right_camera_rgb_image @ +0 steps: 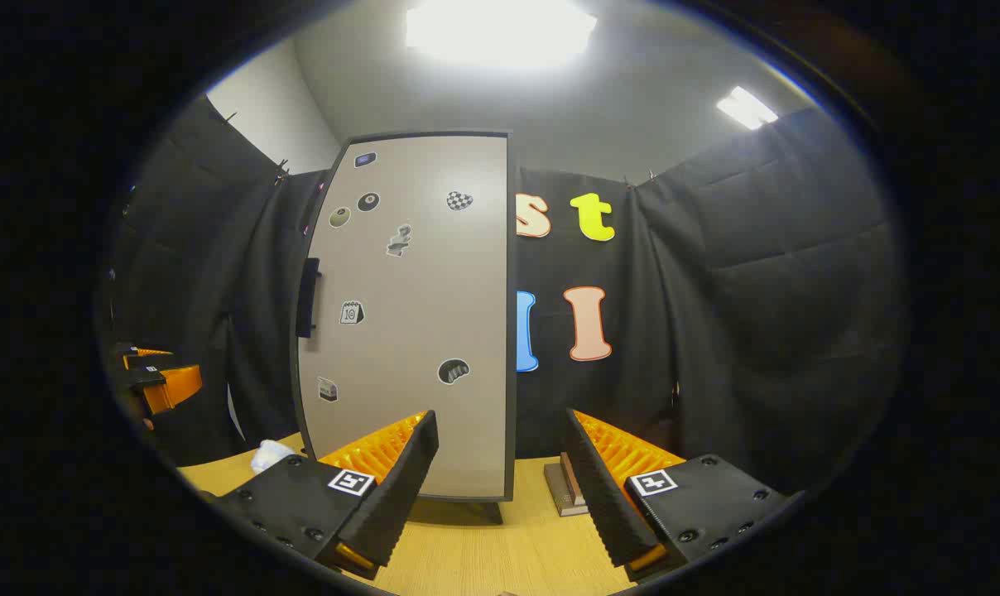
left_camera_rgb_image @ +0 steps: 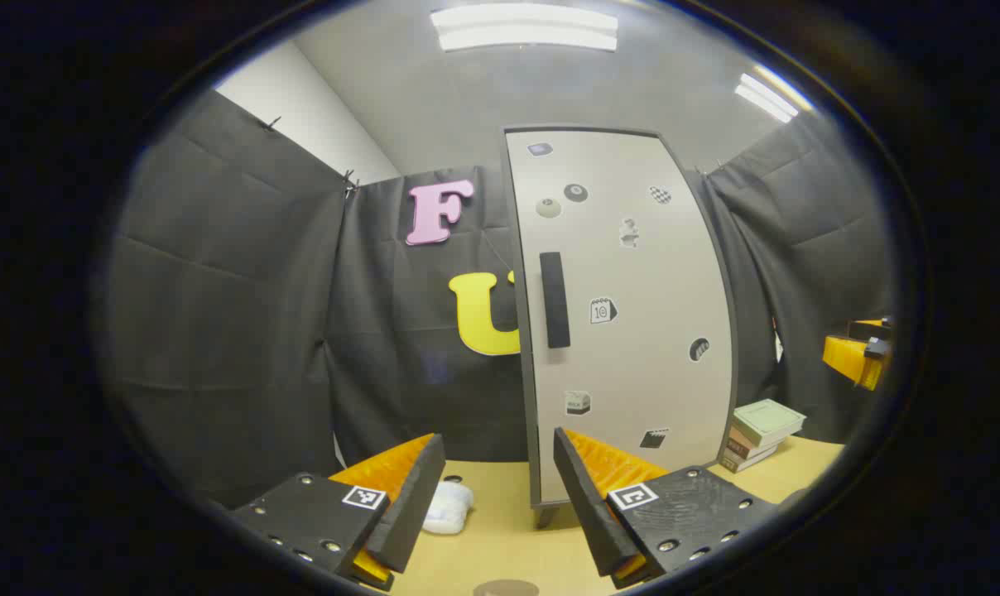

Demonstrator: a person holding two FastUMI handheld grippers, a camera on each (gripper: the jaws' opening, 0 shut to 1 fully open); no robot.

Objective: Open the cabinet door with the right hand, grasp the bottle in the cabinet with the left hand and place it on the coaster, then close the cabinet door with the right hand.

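Observation:
A tall grey cabinet (left_camera_rgb_image: 632, 331) stands on the wooden table with its door shut, so its inside is hidden. The door carries several stickers and a black vertical handle (left_camera_rgb_image: 555, 300) near its left edge. My left gripper (left_camera_rgb_image: 497, 443) is open in front of the handle side, some way off, with nothing between its fingers. A round coaster (left_camera_rgb_image: 507, 588) peeks in at the bottom edge. In the right gripper view the cabinet (right_camera_rgb_image: 417, 331) is left of centre with its handle (right_camera_rgb_image: 308, 296) on the far edge. My right gripper (right_camera_rgb_image: 498, 422) is open and holds nothing.
A white crumpled cloth (left_camera_rgb_image: 449, 507) lies on the table (left_camera_rgb_image: 500, 538) left of the cabinet. A stack of books (left_camera_rgb_image: 761, 430) sits to the cabinet's right, also seen as books (right_camera_rgb_image: 562, 484). The other gripper (left_camera_rgb_image: 860, 356) hovers far right; the left one (right_camera_rgb_image: 156, 377) shows far left.

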